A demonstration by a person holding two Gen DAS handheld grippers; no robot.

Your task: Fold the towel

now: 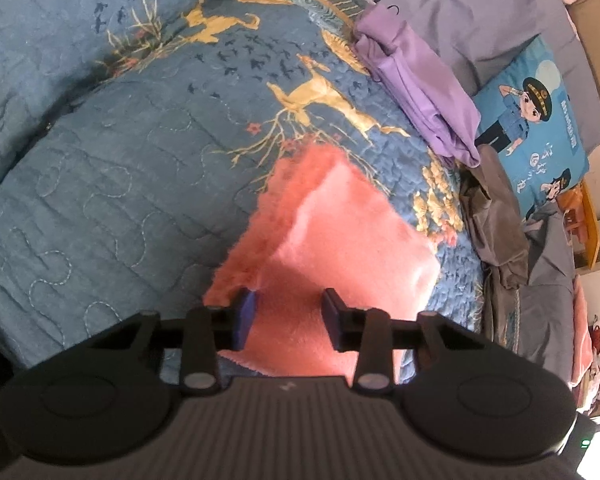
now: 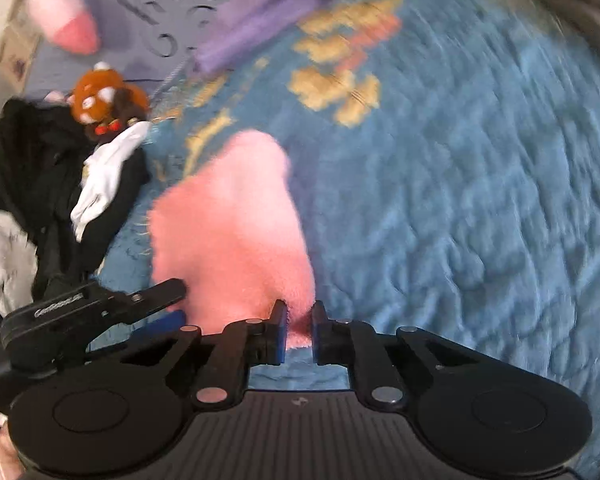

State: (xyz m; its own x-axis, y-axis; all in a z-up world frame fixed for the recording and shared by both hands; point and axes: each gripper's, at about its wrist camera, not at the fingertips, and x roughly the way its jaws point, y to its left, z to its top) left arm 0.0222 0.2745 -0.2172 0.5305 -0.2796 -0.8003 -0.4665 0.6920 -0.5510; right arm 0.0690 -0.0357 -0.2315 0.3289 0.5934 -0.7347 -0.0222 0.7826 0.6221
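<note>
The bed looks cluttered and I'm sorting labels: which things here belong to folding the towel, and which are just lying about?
Part of the job:
pink towel
left gripper
right gripper, pinching the towel's near edge

Just lying about:
blue quilt
purple cloth
grey garment
cartoon pillow
plush toy
black and white clothes
</note>
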